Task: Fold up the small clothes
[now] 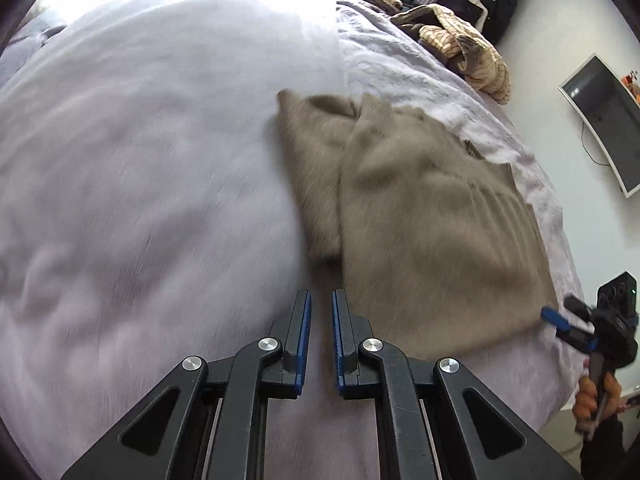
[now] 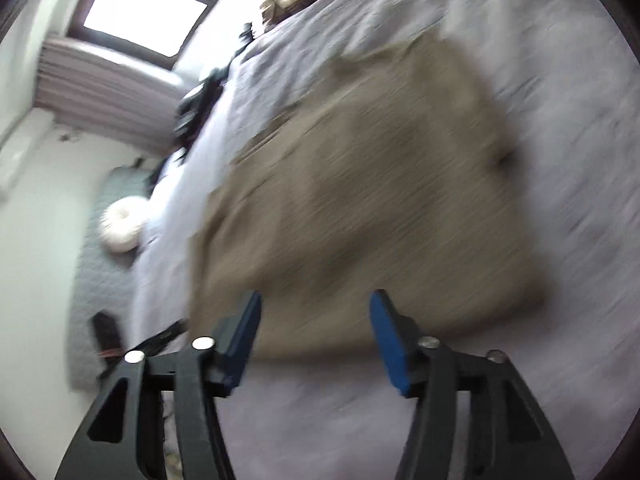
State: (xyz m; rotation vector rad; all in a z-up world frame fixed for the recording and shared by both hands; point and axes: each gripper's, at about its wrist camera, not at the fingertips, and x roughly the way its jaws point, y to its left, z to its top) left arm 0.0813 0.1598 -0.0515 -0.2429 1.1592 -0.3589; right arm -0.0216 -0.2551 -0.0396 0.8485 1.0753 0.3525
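On the bed (image 1: pixel 140 140), a half-folded sweater (image 1: pixel 420 220); left tongs (image 1: pixel 321 300) nearly closed, right tongs (image 2: pixel 316 304) wide, both empty. Next: grip its hem.

The beige knit garment (image 1: pixel 420 216) lies flat on the bed, partly folded: one side panel is turned over onto the body, forming a roughly rectangular shape. Ribbing shows near one edge. No gripper contacts it.
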